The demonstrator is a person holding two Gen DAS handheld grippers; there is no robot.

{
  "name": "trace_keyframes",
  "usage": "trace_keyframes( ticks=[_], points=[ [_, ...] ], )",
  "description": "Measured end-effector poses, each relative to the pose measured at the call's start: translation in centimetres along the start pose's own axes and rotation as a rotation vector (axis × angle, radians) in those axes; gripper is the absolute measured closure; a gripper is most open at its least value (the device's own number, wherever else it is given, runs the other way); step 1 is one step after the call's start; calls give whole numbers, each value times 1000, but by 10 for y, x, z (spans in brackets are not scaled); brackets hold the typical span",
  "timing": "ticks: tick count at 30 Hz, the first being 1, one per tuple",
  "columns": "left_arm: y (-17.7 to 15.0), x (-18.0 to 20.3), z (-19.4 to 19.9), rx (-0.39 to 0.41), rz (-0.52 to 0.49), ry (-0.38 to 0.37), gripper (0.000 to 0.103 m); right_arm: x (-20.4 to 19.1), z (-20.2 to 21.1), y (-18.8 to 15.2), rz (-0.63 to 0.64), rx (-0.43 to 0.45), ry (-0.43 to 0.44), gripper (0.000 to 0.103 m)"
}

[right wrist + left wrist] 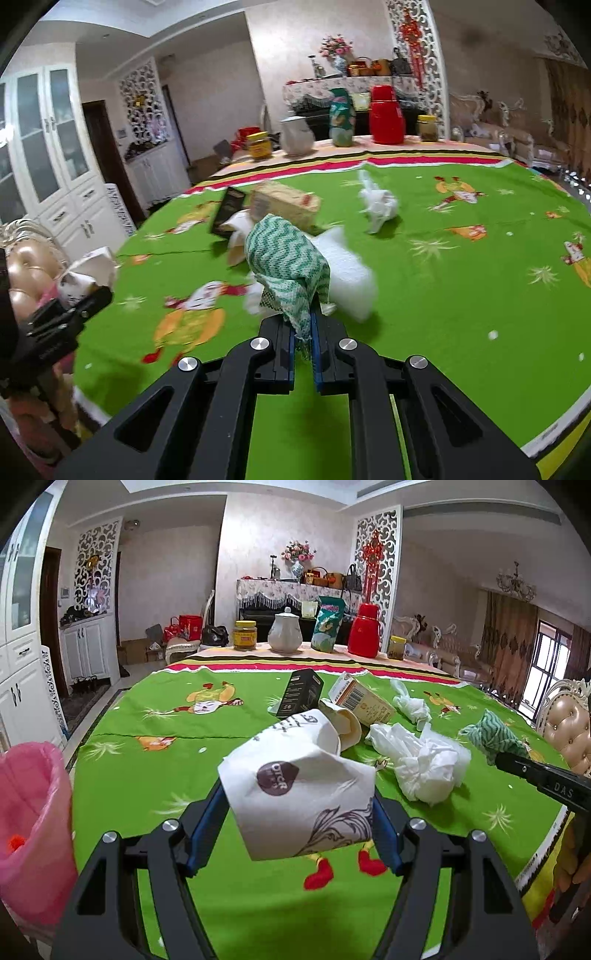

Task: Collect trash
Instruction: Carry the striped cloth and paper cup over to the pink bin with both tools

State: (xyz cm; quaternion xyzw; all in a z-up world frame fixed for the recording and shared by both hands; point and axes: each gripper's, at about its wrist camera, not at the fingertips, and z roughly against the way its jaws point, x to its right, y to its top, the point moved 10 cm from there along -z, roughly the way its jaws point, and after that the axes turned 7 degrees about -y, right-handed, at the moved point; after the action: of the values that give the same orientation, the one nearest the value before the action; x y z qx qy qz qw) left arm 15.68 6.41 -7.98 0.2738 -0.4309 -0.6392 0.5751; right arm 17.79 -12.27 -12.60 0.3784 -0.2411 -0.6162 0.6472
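Above the green cartoon-print tablecloth (155, 775), the left gripper (295, 805) gripped a crushed white printed paper cup (295, 786) between half-spread jaws, while the right gripper (303, 332), fully closed, pinched a green-and-white zigzag cloth (286, 258).

Green-clothed table (155, 775) (cartons (364, 701), tissues (421, 764))

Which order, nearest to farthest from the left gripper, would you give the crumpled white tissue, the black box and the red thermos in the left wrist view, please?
From the left gripper, which holds a paper cup:
1. Crumpled white tissue, just right of the cup.
2. Black box, mid-table, straight ahead.
3. Red thermos, at the far edge, right of centre.
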Motion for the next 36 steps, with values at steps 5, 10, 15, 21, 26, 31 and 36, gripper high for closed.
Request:
trace_keyframes(
  ticks=[5, 10, 15, 21, 26, 31, 36],
  points=[
    [-11, -7, 16, 13, 5, 24, 35, -28, 7, -11, 6, -1, 50, 91],
    [-22, -21, 27, 8, 13, 52, 35, -56, 12, -19, 35, -6, 88, 91],
    [-23, -33, 36, 18, 12, 80, 35, -86, 15, -23, 80, -13, 117, 91],
    [-23, -59, 55, 37, 13, 135, 35, -128, 11, -27, 147, -27, 156, 91],
    [-24, -91, 76, 47, 26, 192, 35, -172, 9, -29, 213, -29, 202, 91],
    [-23, -121, 96, 59, 22, 256, 35, -218, 7, -32, 272, -32, 258, 91],
    [-23, -154, 120, 77, 41, 319, 35, -267, 6, -33, 332, -29, 317, 91]
  ],
)
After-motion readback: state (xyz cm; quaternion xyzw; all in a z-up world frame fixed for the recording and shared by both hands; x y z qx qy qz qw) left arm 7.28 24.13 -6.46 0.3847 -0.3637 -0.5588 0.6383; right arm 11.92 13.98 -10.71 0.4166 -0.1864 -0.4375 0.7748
